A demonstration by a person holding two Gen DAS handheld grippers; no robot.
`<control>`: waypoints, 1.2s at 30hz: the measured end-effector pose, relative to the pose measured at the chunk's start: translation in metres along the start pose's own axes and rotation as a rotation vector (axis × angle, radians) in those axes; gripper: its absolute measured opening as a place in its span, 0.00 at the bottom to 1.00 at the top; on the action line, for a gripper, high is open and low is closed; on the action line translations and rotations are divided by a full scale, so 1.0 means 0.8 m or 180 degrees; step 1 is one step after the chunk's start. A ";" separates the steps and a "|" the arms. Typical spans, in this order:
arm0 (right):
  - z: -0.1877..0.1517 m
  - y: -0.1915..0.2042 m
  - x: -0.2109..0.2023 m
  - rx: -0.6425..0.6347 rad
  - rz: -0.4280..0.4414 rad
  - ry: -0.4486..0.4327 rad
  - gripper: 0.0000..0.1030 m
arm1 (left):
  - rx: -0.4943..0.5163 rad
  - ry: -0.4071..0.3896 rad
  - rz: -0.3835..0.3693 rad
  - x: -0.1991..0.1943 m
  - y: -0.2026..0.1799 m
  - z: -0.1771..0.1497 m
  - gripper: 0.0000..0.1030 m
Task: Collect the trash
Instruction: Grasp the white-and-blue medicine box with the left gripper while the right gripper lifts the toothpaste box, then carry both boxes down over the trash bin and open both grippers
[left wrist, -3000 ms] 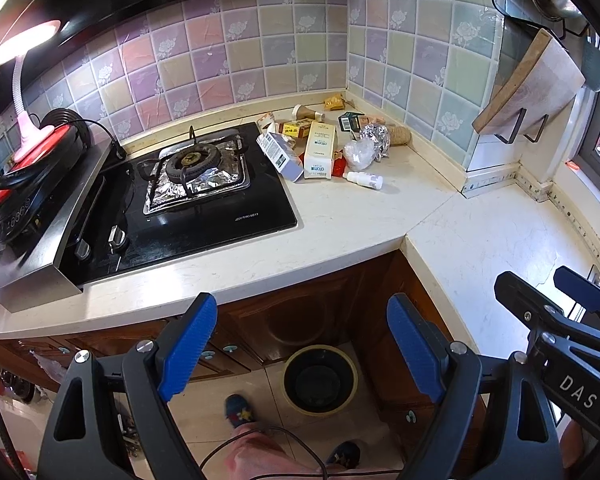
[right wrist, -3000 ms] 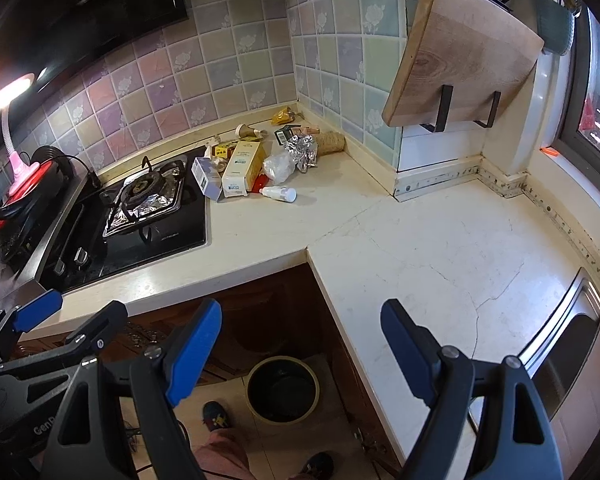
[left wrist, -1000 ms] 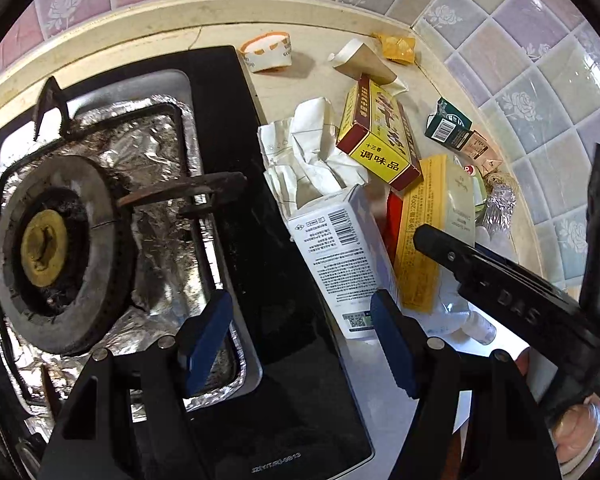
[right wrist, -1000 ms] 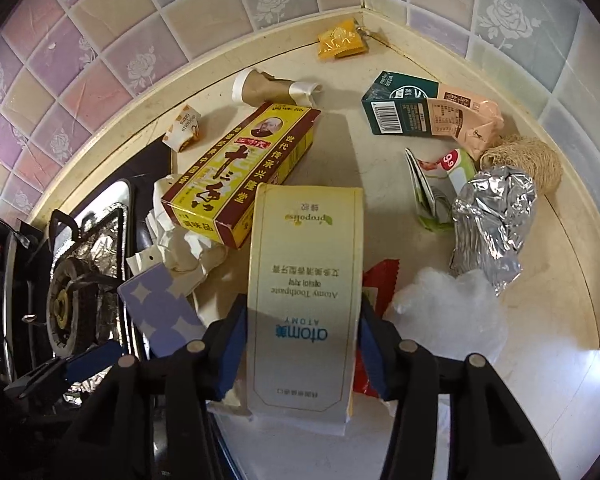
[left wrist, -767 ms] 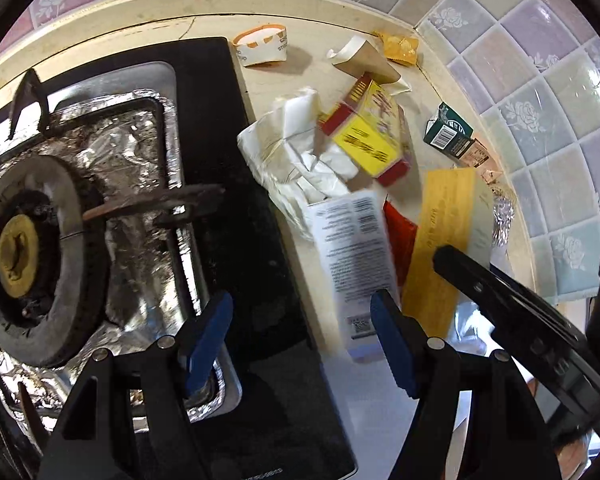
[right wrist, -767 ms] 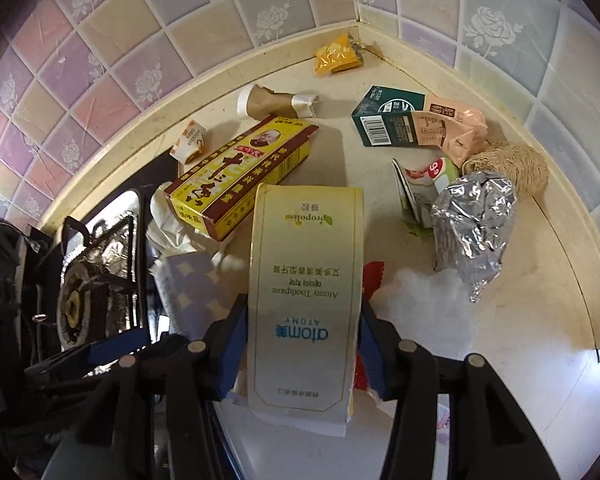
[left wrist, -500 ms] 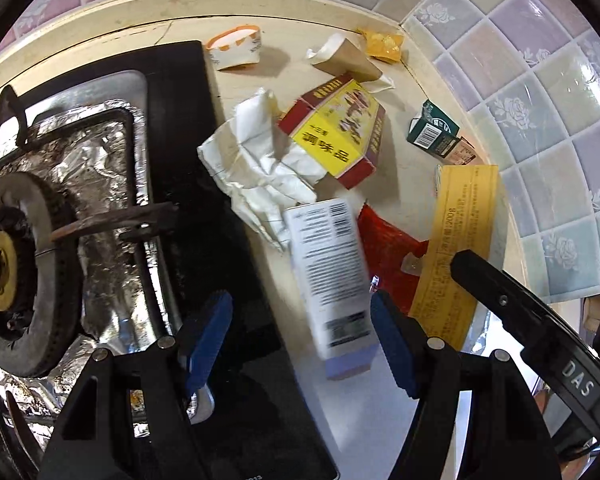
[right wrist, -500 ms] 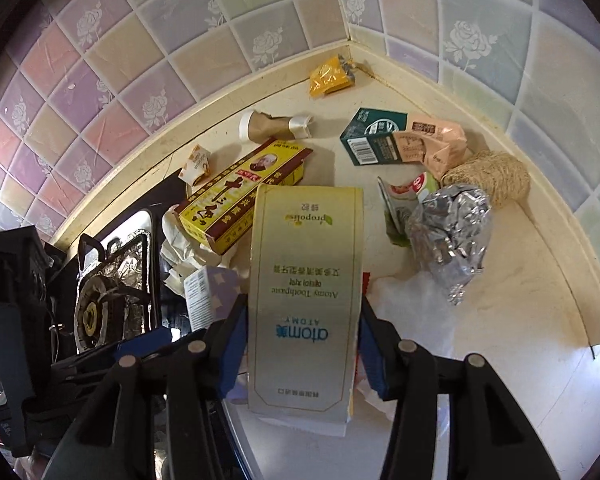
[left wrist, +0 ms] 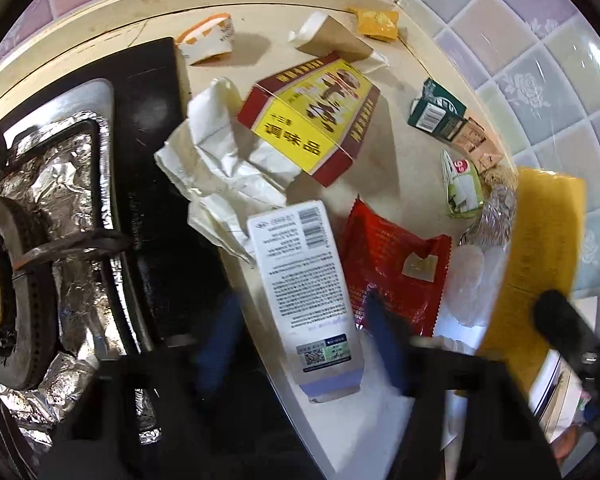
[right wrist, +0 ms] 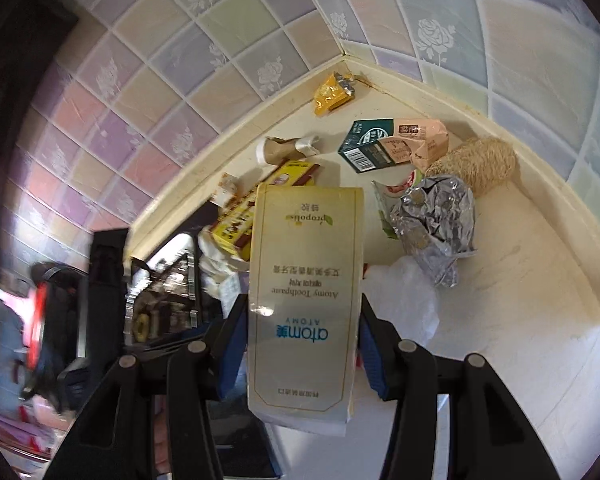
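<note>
The right gripper (right wrist: 300, 344) pinches a cream toothpaste box (right wrist: 304, 300) between its blue pads, lifted clear of the countertop (right wrist: 520, 300); the same box shows in the left wrist view as a yellow slab at about 3 o'clock. The left gripper (left wrist: 300, 344) is blurred, but its fingers stand spread on either side of a white and lilac carton (left wrist: 304, 292), which lies flat at the stove's edge and looks not yet clamped. So collection is barely started by my reading: one item is in hand and nothing shown has reached a bin. Left on the counter in the left view are the red and yellow seasoning box (left wrist: 312, 120) at 12 o'clock, crumpled white paper (left wrist: 220, 172) at 10 o'clock, a red wrapper (left wrist: 396, 264) just right of the carton, a green carton (left wrist: 436, 110) at 2 o'clock, a small orange cup (left wrist: 206, 40) and a yellow sachet (left wrist: 376, 22) by the wall. The right view adds crumpled foil (right wrist: 436, 224) and a straw-coloured bundle (right wrist: 476, 164) at 1 o'clock.
</note>
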State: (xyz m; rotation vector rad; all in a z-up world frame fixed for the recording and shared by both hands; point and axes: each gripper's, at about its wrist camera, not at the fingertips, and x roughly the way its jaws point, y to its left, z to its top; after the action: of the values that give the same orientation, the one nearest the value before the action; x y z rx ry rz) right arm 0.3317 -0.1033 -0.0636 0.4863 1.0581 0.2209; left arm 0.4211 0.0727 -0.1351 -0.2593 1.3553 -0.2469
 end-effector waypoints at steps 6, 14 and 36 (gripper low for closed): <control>0.002 -0.030 -0.035 0.0458 0.0376 -0.0099 0.49 | 0.0102 -0.0093 -0.0073 -0.019 -0.007 -0.015 0.33; 0.001 -0.032 -0.093 0.0576 0.0498 -0.0371 0.49 | 0.0191 -0.0275 -0.0291 -0.090 -0.020 -0.046 0.33; -0.189 -0.054 -0.216 -0.0010 0.0684 0.0056 0.49 | 0.0398 -0.0652 -0.0303 -0.210 -0.082 -0.313 0.33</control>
State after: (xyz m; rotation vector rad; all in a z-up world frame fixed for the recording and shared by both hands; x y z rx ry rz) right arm 0.1142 -0.1686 -0.0100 0.5966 1.0222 0.4172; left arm 0.1406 0.0547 -0.0067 -0.2378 1.1220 -0.3733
